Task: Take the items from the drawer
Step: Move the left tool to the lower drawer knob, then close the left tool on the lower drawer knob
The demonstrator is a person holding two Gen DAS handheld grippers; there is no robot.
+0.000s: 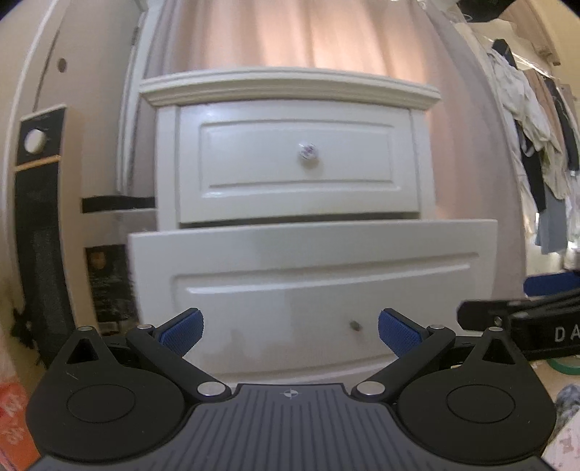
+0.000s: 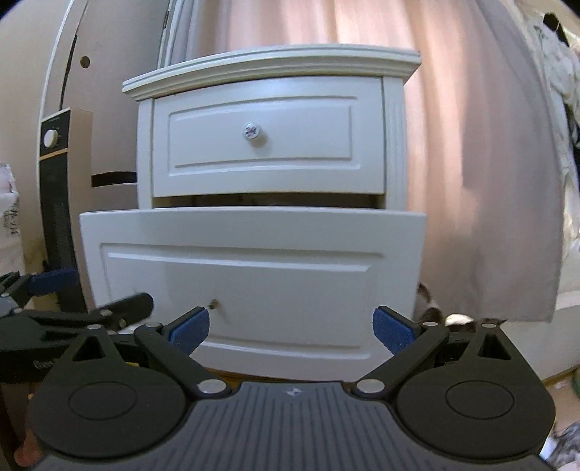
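Blue-padded fingers of the left gripper are standing spread wide with nothing between them, and the right gripper is showing the same released, empty spread in its own view. Both are hanging low in front of the nightstand, side by side; the right gripper's dark body is showing at the right edge of the left wrist view.

Just beyond the fingers, the lower drawer is standing pulled out from the white cabinet, its front panel nearer the cameras than the upper drawer, which is sitting flush and shut. A small hole or stub is showing where the lower front's knob would sit, while the upper front is carrying a round patterned knob.

Both cameras are looking at the drawer front from below its rim, so the inside is hidden; only a dark gap above the rim is showing, and whatever items lie within cannot be made out. Judging by this, the drawer is open and the grippers probably need to rise over the rim before anything can be taken.

Behind the cabinet a pale curtain is hanging, and a tall dark heater-like unit is standing to its left.
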